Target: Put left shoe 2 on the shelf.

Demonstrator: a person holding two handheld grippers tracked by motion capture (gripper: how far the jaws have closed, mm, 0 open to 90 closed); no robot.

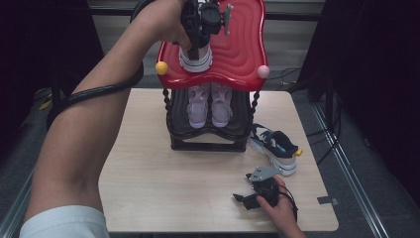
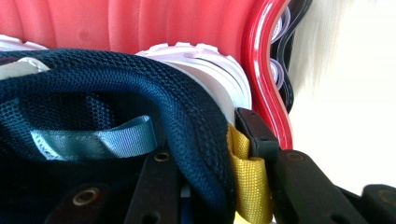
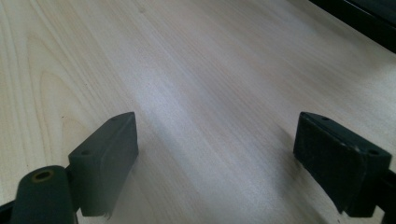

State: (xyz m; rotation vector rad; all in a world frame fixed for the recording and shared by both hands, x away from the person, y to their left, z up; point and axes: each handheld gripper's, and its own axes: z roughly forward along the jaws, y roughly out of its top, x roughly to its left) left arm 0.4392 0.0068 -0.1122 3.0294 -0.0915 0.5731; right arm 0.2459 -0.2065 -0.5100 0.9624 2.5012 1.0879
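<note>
Left gripper [image 1: 198, 37] up on red wavy top shelf [image 1: 237, 49] of the shoe rack, jaws clamped across padded navy collar of sneaker [image 2: 154, 93]: one jaw inside the opening, other outside against yellow heel tab [image 2: 245, 177]. White sole just beyond jaws, resting on shelf; glossy red shelf edge [image 2: 264, 74] close beside outer jaw, table far below past it. Lilac pair [image 1: 210, 104] on lower tier, under the jaws.

Right gripper [image 1: 245, 200] low over wooden table [image 3: 196, 70], jaws wide apart, bare wood between and ahead. Matching navy sneaker [image 1: 275, 146] near, apart from jaws, close to right table edge.
</note>
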